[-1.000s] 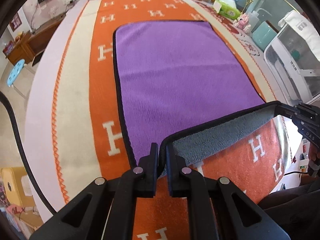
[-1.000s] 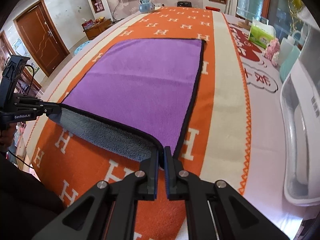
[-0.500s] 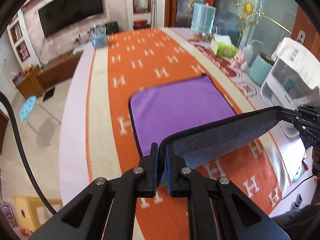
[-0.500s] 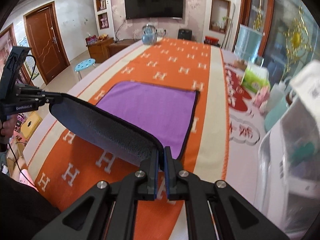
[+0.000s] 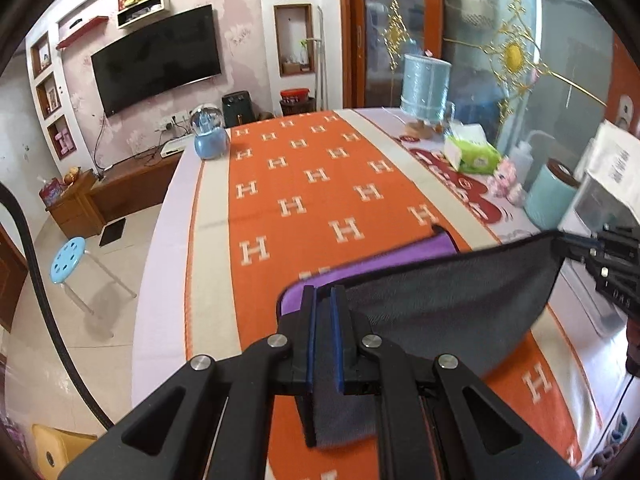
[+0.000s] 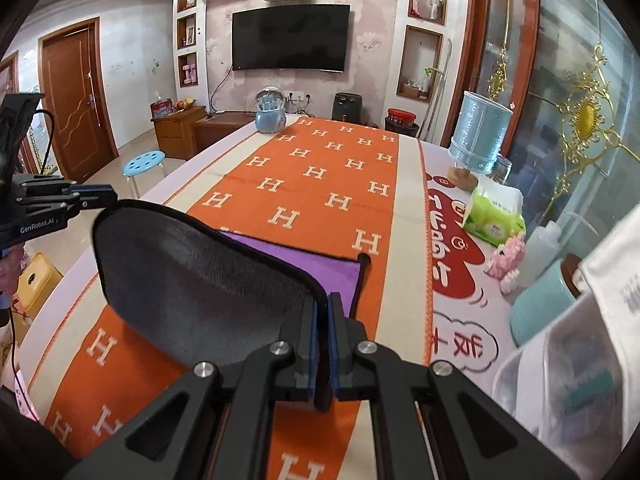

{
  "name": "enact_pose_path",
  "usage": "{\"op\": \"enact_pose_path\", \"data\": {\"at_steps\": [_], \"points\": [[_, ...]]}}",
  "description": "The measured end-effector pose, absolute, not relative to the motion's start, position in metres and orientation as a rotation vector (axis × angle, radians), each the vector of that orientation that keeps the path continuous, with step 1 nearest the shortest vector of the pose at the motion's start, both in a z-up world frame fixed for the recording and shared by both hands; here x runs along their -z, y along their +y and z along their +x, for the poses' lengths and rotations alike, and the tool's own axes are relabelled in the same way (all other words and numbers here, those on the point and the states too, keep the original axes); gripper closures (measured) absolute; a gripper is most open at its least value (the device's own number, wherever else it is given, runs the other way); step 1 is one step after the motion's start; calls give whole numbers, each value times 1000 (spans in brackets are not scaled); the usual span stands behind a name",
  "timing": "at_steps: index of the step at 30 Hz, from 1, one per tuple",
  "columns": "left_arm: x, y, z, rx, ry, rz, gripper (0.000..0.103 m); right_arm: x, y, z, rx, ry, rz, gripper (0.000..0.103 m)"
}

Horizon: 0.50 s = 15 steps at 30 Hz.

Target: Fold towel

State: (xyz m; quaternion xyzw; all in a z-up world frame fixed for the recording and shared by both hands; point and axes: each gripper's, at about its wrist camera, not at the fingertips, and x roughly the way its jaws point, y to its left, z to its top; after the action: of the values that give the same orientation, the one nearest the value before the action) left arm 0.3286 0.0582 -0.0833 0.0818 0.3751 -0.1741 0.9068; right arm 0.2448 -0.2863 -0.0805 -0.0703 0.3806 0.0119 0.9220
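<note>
The towel (image 5: 440, 296) is purple on top and grey underneath, with a dark hem. My left gripper (image 5: 323, 300) is shut on its near left corner. My right gripper (image 6: 323, 308) is shut on its near right corner. Both hold the near edge raised high, so the grey underside (image 6: 192, 280) hangs stretched between them. Only a strip of the purple side (image 6: 304, 256) shows lying on the orange cloth beyond. The right gripper also shows in the left wrist view (image 5: 560, 245), and the left gripper in the right wrist view (image 6: 114, 200).
The table carries an orange H-pattern cloth (image 5: 304, 184). Along its right side stand a blue lamp (image 6: 478, 140), a green tissue pack (image 6: 494, 216), a teal canister (image 6: 540, 308) and a white appliance (image 6: 560, 368). A blue snow globe (image 6: 270, 114) stands at the far end.
Both grippers have lifted the towel's near edge higher and carried it forward over the towel. Less purple shows on the table and more of the room is in view.
</note>
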Motion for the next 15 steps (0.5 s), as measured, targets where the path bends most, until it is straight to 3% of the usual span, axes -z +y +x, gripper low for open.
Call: {"op": "enact_pose_path", "data": {"at_steps": [13,15], "points": [[135,62,397,283,847,68,98,122,-300,327,37,795,-175,98],[141,64,399,282,863,56,98,129,-305,337,63,829,-173,91]]}}
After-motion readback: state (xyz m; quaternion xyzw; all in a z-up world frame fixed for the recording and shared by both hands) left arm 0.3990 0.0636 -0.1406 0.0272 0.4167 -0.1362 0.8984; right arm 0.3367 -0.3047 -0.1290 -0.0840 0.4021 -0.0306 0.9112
